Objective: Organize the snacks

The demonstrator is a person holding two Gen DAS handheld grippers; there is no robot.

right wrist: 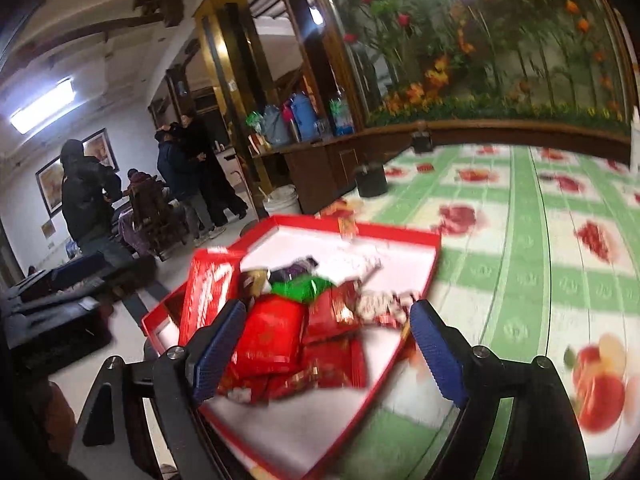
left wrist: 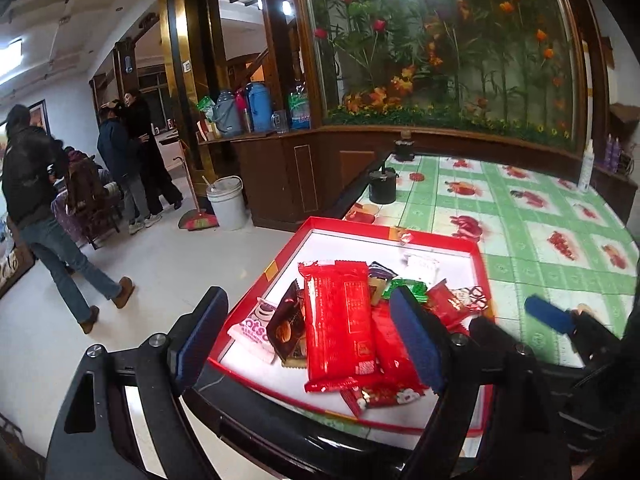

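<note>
White floor [left wrist: 168, 264], gold pillar [left wrist: 188, 60], wood counter [left wrist: 280, 168] — flower mural [left wrist: 448, 48]

The long red snack packet [left wrist: 340, 322] is glossy crinkled foil-like film that throws back the light, and the smaller wrappers around it, such as the green one [left wrist: 404, 286], look the same shiny plastic; the shallow red tray [left wrist: 460, 242] has a smooth, matt white floor and stiff card-like walls. The counter [left wrist: 532, 216] wears a slick, faintly glossy green-and-white checked cover printed with red fruit, plastic by its sheen. Each hand-held gripper, left [left wrist: 308, 338] and right [right wrist: 330, 354], is matt black plastic with bright metal screw heads and finely ribbed blue pads [left wrist: 418, 338]; beyond, the cabinet [left wrist: 304, 176] is dark varnished wood.
</note>
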